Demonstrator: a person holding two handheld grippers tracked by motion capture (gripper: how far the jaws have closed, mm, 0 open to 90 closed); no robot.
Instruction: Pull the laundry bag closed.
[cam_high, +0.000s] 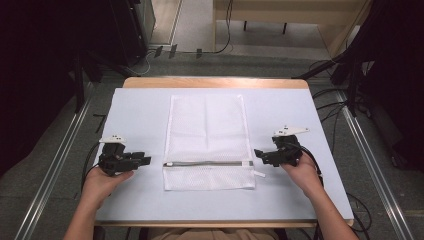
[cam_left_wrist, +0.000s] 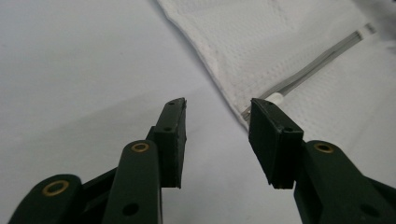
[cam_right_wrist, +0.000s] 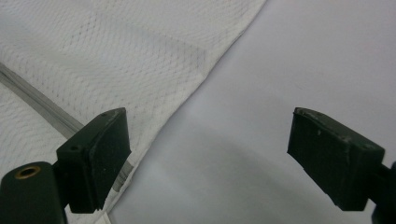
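From the high view, a white mesh bag (cam_high: 207, 142) lies flat in the middle of the table (cam_high: 140, 115), its zipper (cam_high: 207, 163) running across near the edge closest to the person. The left tool (cam_high: 142, 161) rests just beside the bag's left edge, and the right tool (cam_high: 260, 153) sits just beside its right edge, both level with the zipper line. That mirrored placement suggests the two hands are lined up to take the bag at both zipper ends at once, one to hold the fabric while the other works the pull, though this is a guess.

In the left gripper view, the left tool (cam_left_wrist: 217, 140) has its jaws apart with nothing between them. The bag's edge (cam_left_wrist: 219, 79) and the end of the zipper (cam_left_wrist: 275, 99) lie just ahead, close to the far jaw tip.

In the right gripper view, the right tool (cam_right_wrist: 208, 154) is spread wide and empty. One jaw overlaps the bag's corner (cam_right_wrist: 154, 60) where the zipper (cam_right_wrist: 37, 100) ends; the other hangs over bare table (cam_right_wrist: 303, 56).
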